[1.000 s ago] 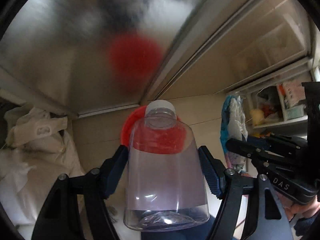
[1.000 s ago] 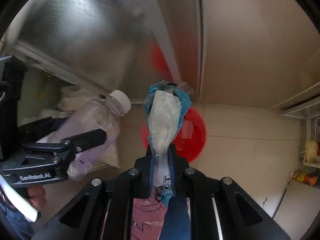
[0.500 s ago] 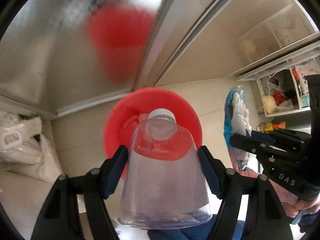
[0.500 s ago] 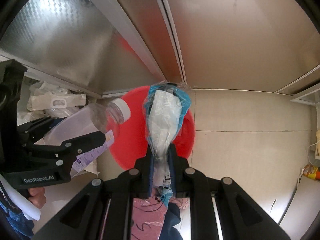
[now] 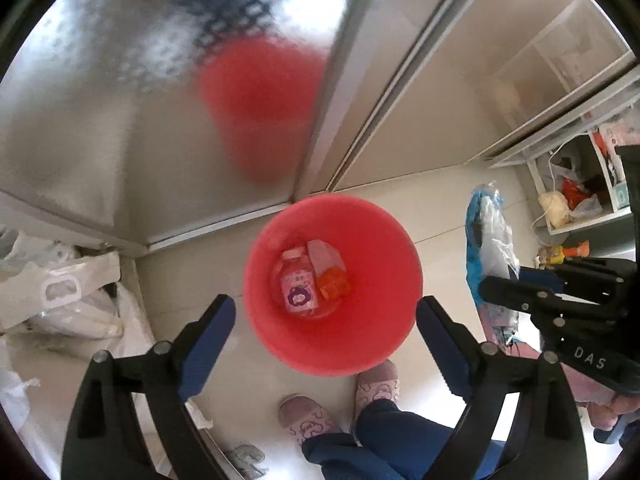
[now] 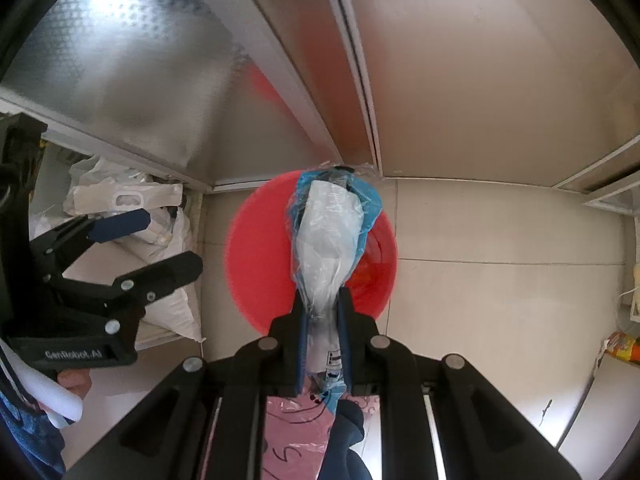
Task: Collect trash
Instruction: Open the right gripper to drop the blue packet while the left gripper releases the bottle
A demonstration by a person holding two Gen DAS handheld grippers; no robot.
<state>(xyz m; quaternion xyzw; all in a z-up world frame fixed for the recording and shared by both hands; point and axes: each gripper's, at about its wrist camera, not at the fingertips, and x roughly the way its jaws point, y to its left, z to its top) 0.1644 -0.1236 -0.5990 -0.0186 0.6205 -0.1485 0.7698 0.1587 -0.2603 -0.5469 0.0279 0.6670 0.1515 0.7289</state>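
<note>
Left gripper [image 5: 326,324] is spreading its jaws wide right now, nothing between the blue pads, and it hangs nose-down over the red bin [image 5: 334,286]. A clear bottle [image 5: 297,282] with a pink label lies in the bottom of that bin, beside something orange and a pale scrap. That one is in.

Over to the right gripper [image 6: 323,312]: jaws pinched almost together on a crumpled plastic wrapper [image 6: 330,240], blue film around a whitish middle, standing up from the pads and hanging above the near side of the bin [image 6: 256,256].

How will that wrapper handle? My read: very light, soft, crinkly and a bit slick. It will not break, but it could slip out of a loose pinch or cling to a pad on release. The hold low on the gathered neck looks sensible, since the bunched film gives the pads something to bite.

Now the views. The left camera looks straight into the bin and shows its contents, plus slippers [image 5: 378,380] and blue trousers on the tile floor [image 5: 256,380] below. The right camera cannot see inside; the wrapper blocks it. But it shows the pinch up close, and the empty left jaws from the side, in front of a heap of white bags [image 6: 124,200] in the corner.
</note>
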